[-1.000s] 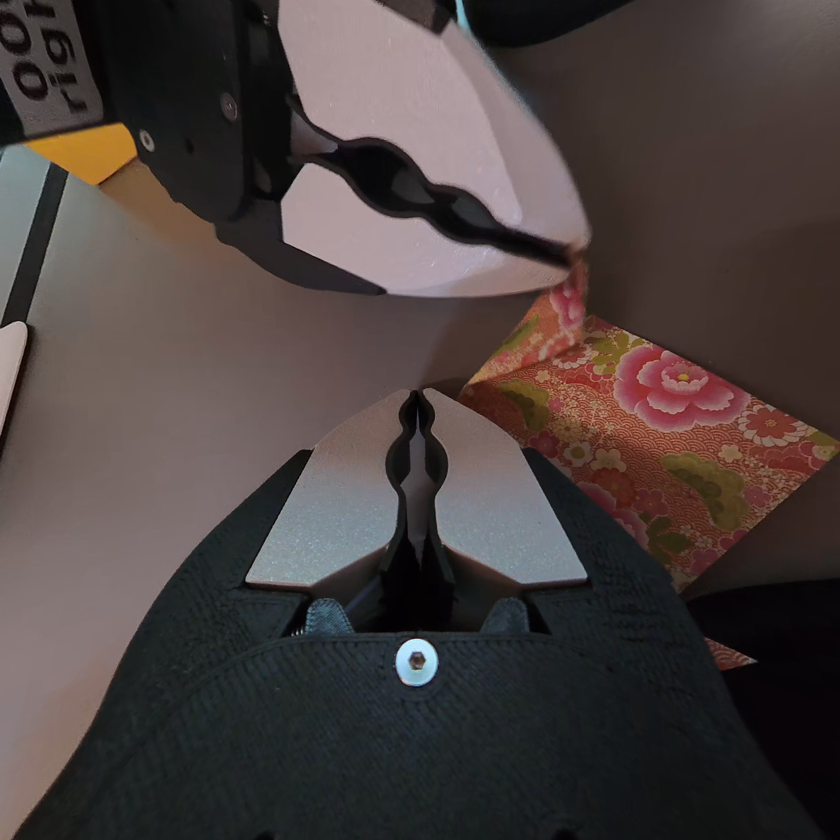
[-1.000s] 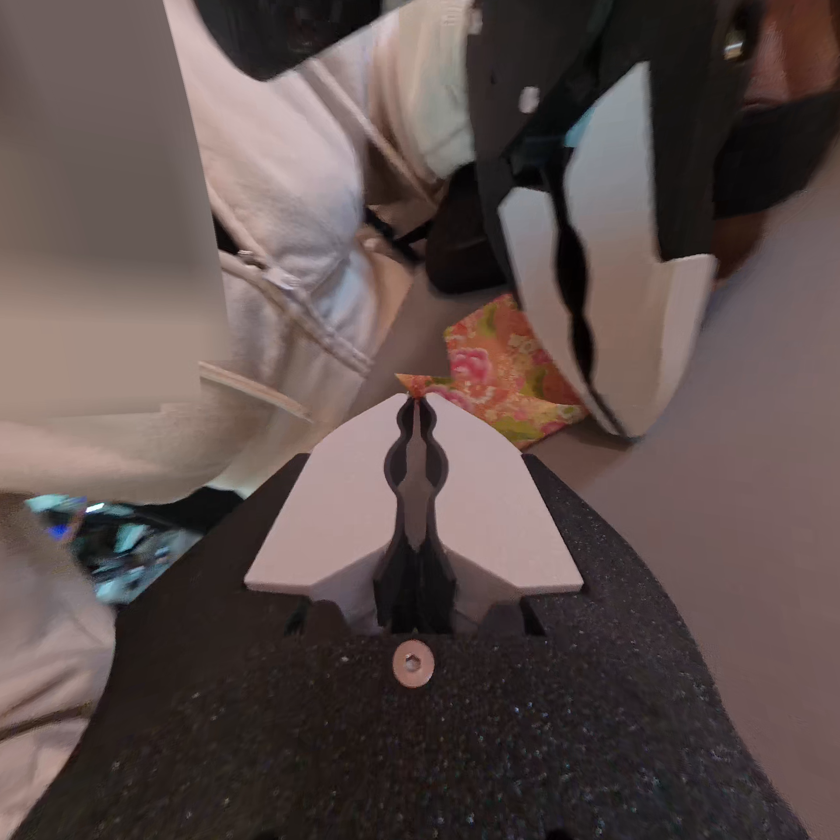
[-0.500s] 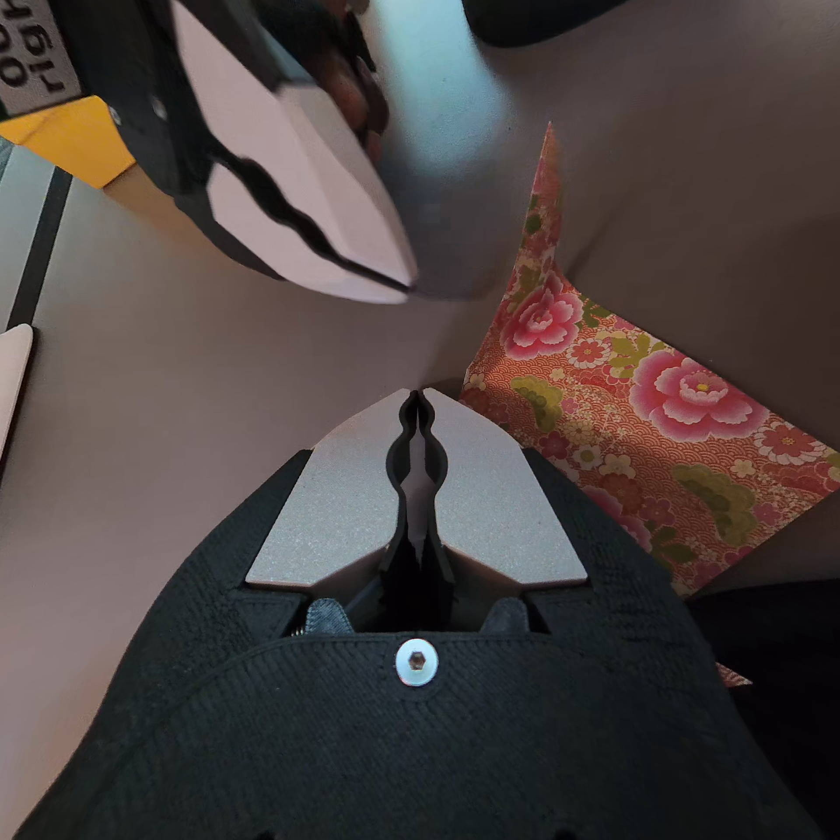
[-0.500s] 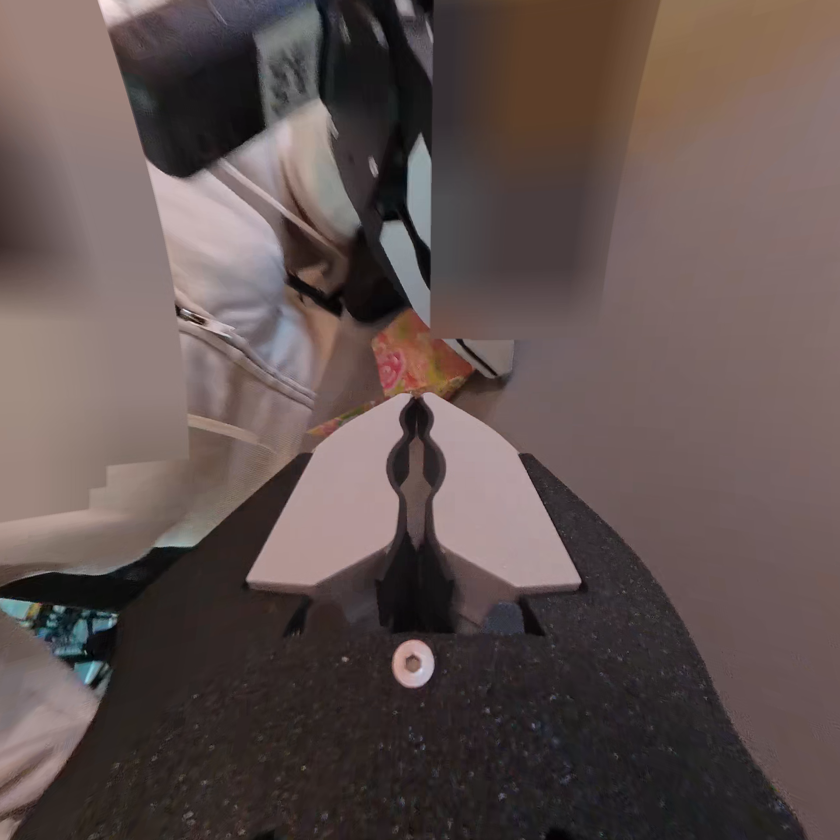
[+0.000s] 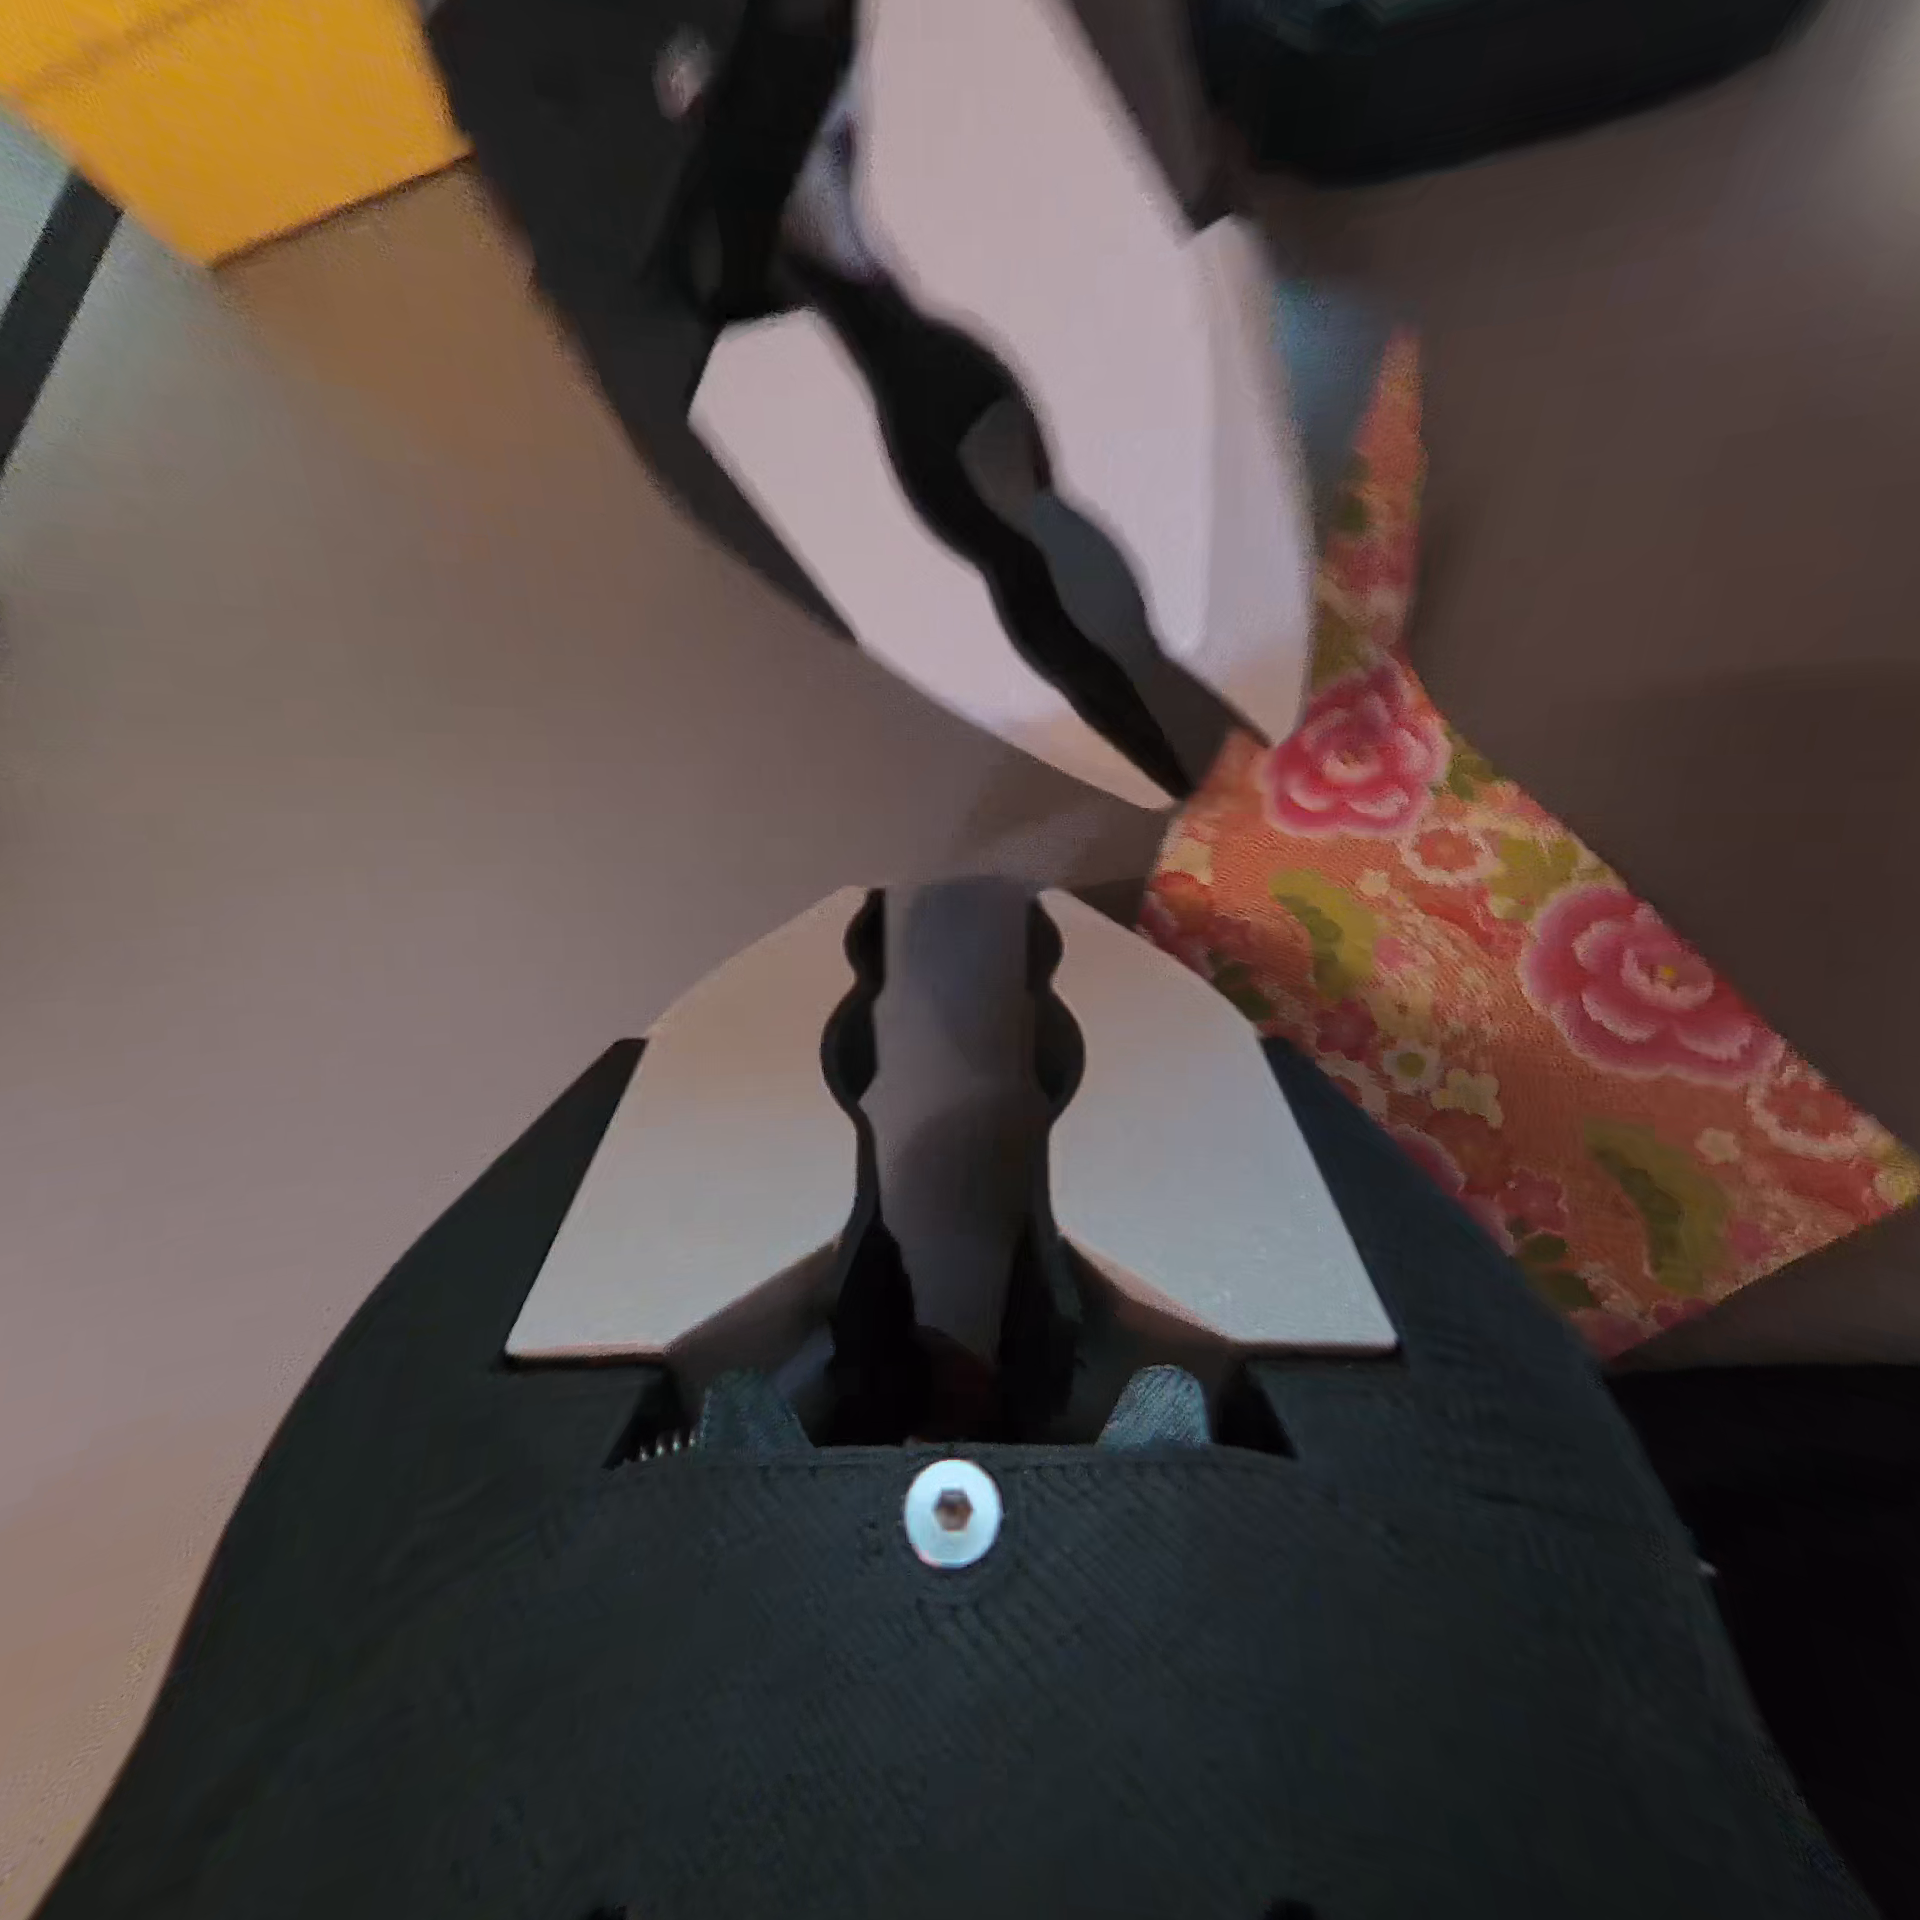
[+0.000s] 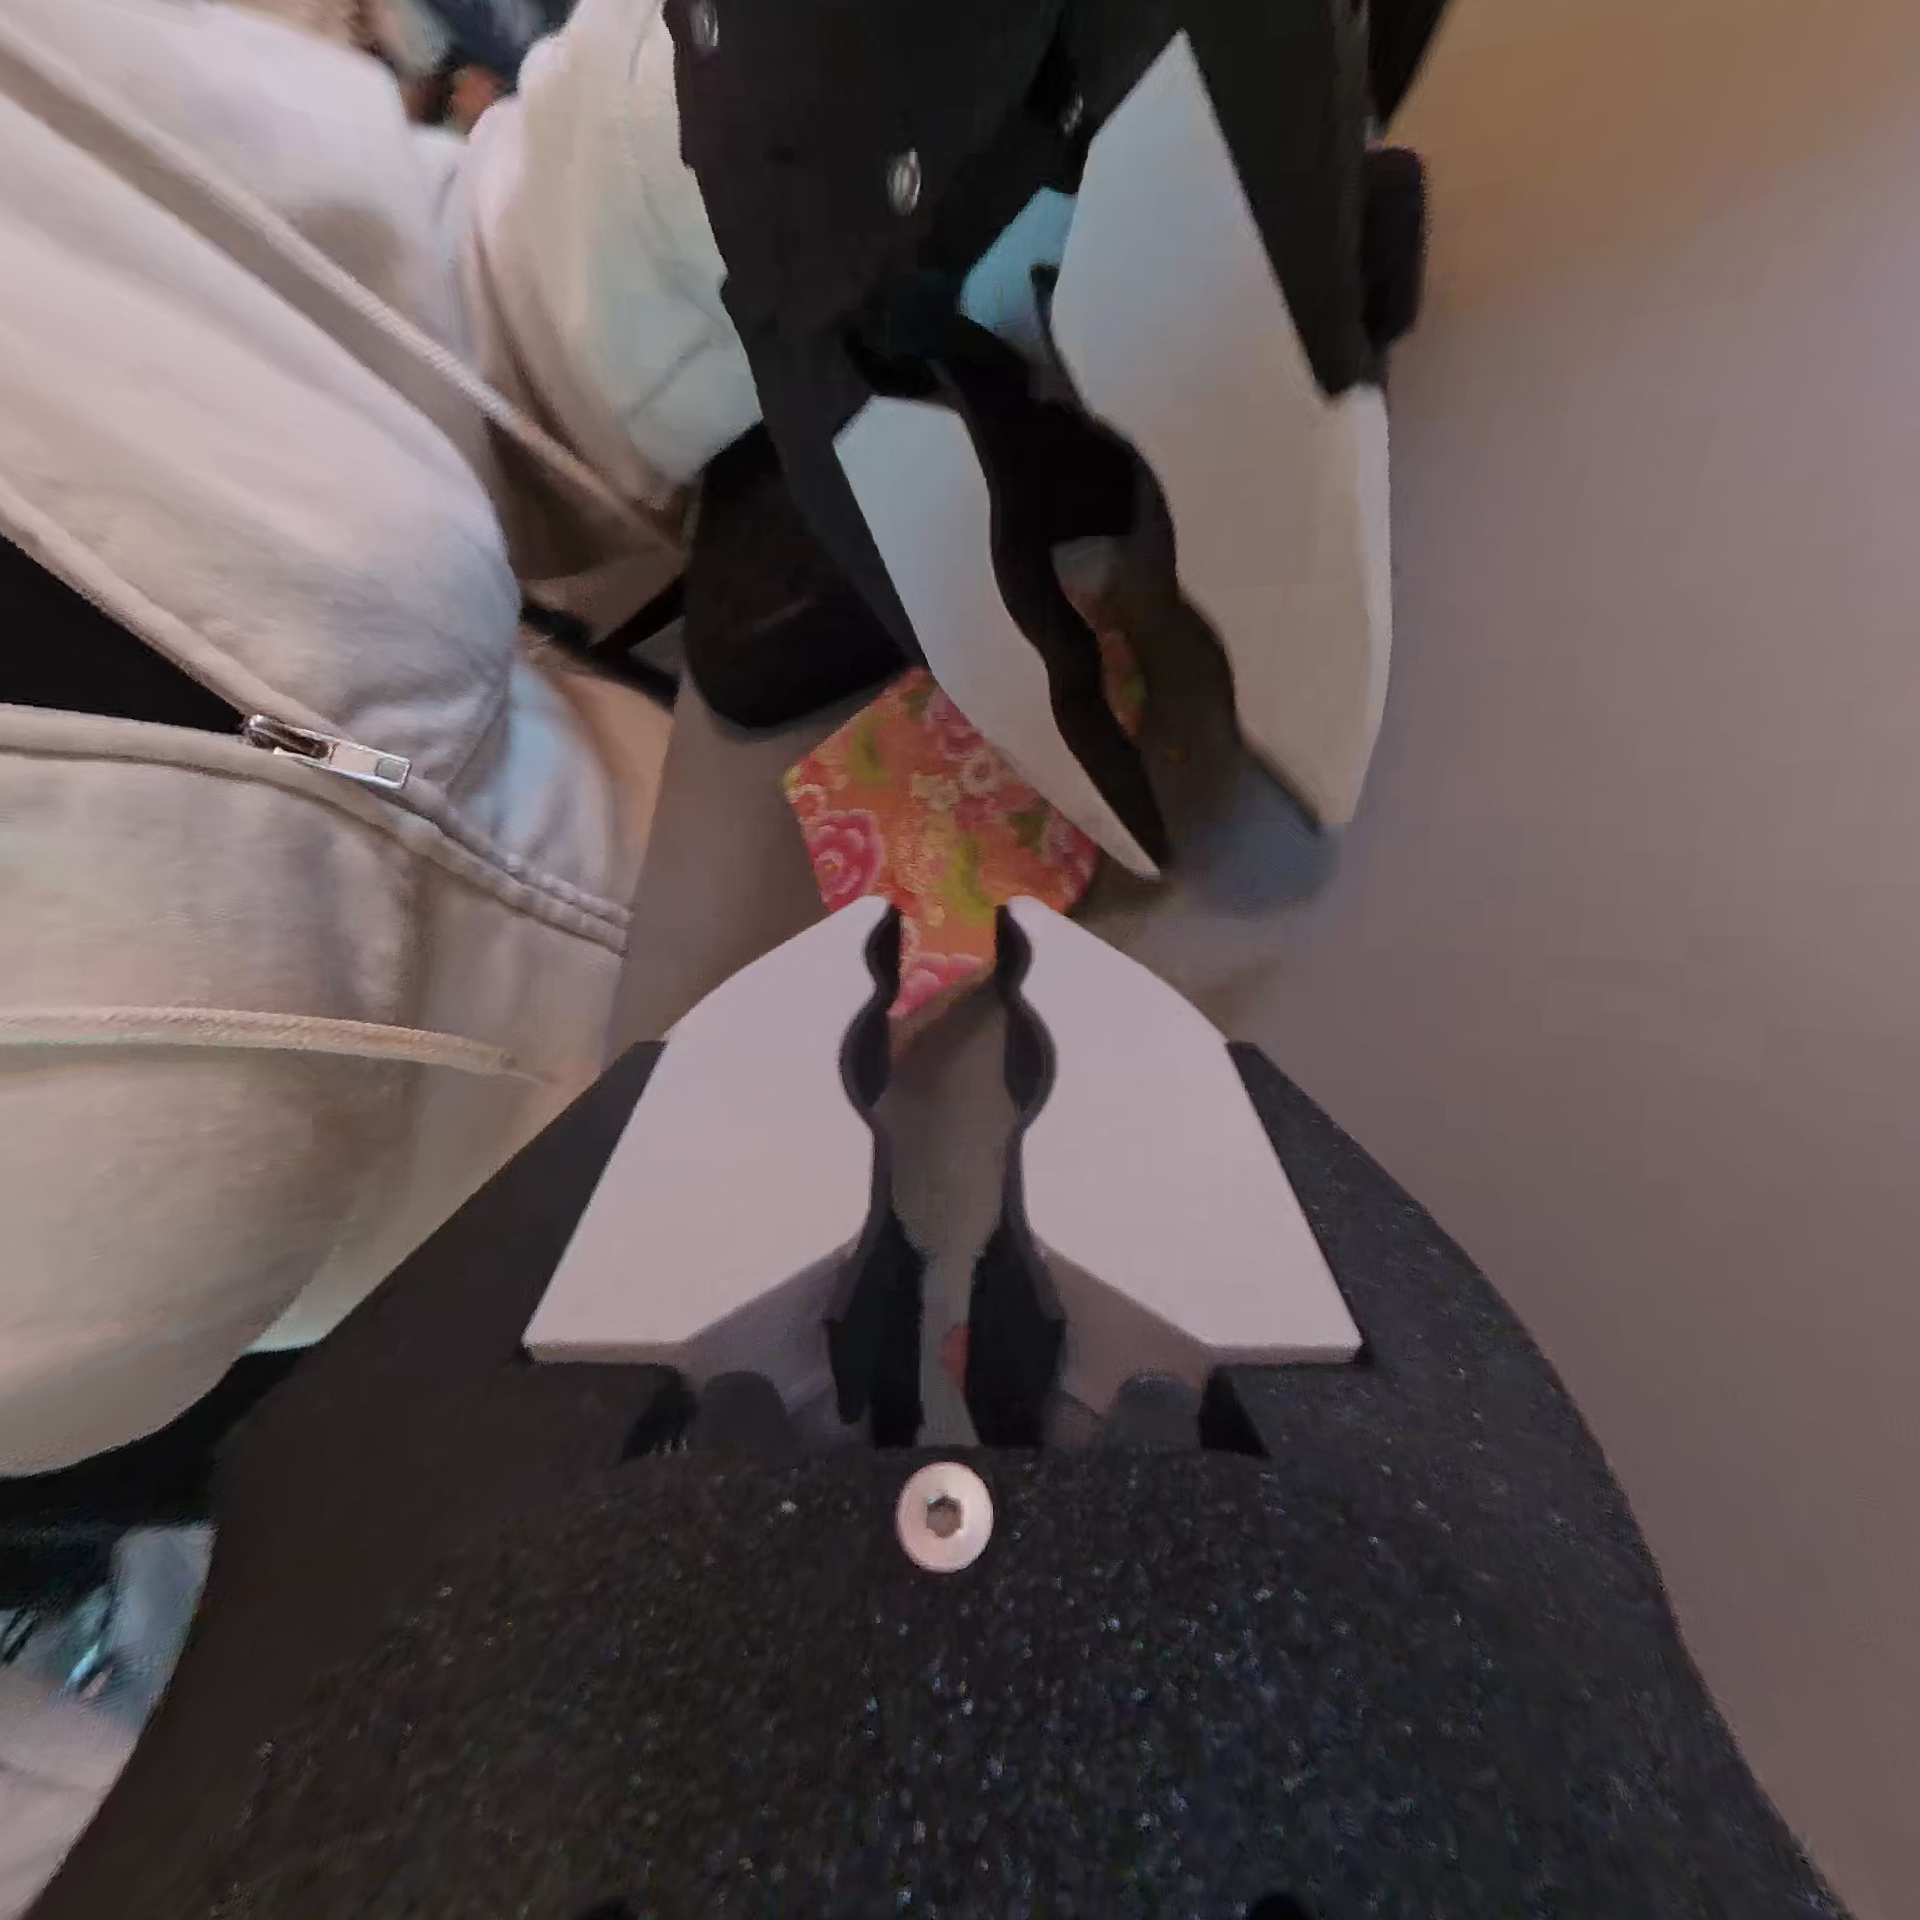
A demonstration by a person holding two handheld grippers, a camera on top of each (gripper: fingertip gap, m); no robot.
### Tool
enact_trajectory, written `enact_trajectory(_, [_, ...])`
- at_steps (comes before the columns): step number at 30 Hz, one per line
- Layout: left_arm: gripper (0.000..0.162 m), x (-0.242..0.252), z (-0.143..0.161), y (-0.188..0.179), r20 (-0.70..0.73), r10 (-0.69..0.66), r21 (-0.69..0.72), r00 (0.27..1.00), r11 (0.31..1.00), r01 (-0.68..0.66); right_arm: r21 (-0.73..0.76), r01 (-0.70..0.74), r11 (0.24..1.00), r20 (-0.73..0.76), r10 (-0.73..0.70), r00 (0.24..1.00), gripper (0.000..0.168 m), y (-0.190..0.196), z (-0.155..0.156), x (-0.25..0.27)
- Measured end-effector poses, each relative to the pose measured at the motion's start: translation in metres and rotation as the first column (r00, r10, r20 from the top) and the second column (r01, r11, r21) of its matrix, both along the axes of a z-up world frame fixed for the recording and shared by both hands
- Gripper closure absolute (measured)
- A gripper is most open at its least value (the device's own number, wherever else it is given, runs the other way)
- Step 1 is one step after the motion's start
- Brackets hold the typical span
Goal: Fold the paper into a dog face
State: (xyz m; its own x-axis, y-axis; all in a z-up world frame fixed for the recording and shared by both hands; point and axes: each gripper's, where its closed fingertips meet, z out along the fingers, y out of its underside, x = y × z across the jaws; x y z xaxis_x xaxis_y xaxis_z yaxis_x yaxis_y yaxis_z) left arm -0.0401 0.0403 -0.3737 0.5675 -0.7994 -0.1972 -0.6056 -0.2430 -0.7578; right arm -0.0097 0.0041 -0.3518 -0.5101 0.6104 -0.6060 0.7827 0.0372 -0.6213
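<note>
The floral red-and-pink paper lies folded on the grey table, just right of my left gripper. One flap stands up from it. My left gripper is open and empty beside the paper's near edge. My right gripper comes in from the top with its tips at the paper's left edge. In the right wrist view the right gripper is open, and a corner of the paper lies between its fingers without being pinched. The left gripper shows open above the paper there.
A yellow object and a black strip are at the table's far left. A dark object is at the top right. A person's cream jacket fills the left of the right wrist view. Bare table lies to the right.
Both grippers have gone from shut to open. The right gripper let go of the paper's corner, swung away to the left, and has come back to the paper's edge.
</note>
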Motion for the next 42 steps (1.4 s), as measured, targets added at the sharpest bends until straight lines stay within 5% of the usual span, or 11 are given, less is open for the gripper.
enact_trajectory(4, [0.126, -0.043, 0.06, 0.017, 0.308, 0.26, -0.018, 0.915, 0.963, -0.268, 0.041, 0.308, 0.95, -0.145, -0.3, 0.943, 0.114, 0.038, 0.038, 0.01])
enact_trajectory(7, [0.127, -0.068, 0.087, 0.007, 0.418, 0.34, -0.023, 0.842, 0.931, -0.364, 0.154, 0.49, 0.858, -0.158, -0.468, 0.869, 0.101, 0.048, 0.03, 0.039])
enact_trajectory(12, [0.154, -0.052, 0.048, -0.042, 0.182, 0.315, -0.094, 0.932, 0.949, -0.302, 0.206, 0.611, 0.765, -0.1, -0.604, 0.791, 0.113, 0.0, -0.007, 0.053])
enact_trajectory(17, [0.162, -0.021, 0.007, -0.079, -0.001, 0.194, -0.275, 0.981, 0.943, -0.186, 0.329, 0.649, 0.686, -0.161, -0.637, 0.754, 0.137, -0.006, -0.024, 0.024])
enact_trajectory(20, [0.162, 0.002, -0.003, -0.09, 0.031, 0.14, -0.396, 0.99, 0.911, -0.116, 0.507, 0.598, 0.621, -0.253, -0.556, 0.792, 0.162, 0.015, -0.027, 0.023])
enact_trajectory(24, [0.162, 0.02, 0.018, -0.088, 0.207, 0.074, -0.381, 0.976, 0.925, 0.011, 0.701, 0.482, 0.526, -0.436, -0.22, 0.873, 0.165, 0.03, -0.016, 0.022])
enact_trajectory(27, [0.161, 0.004, 0.052, -0.06, 0.373, 0.079, -0.244, 0.925, 0.97, 0.015, 0.877, 0.397, 0.271, -0.445, 0.145, 0.884, 0.165, 0.043, -0.012, 0.023])
enact_trajectory(29, [0.158, -0.013, 0.052, -0.038, 0.32, 0.078, -0.178, 0.944, 0.984, -0.021, 0.913, 0.387, 0.131, -0.408, 0.316, 0.856, 0.165, 0.047, -0.008, 0.019])
enact_trajectory(31, [0.155, -0.005, 0.042, -0.029, 0.225, -0.011, -0.141, 0.974, 0.989, 0.043, 0.918, 0.389, 0.073, -0.379, 0.443, 0.813, 0.165, 0.042, -0.009, 0.015])
enact_trajectory(36, [0.151, 0.029, 0.008, -0.01, 0.02, -0.139, -0.002, 0.99, 0.99, 0.139, 0.925, 0.379, 0.017, -0.33, 0.529, 0.782, 0.165, 0.04, -0.015, 0.014])
enact_trajectory(42, [0.161, 0.038, 0.001, -0.01, -0.059, -0.245, 0.111, 0.968, 0.962, 0.25, 0.928, 0.373, 0.009, -0.31, 0.574, 0.758, 0.165, 0.036, -0.017, 0.015])
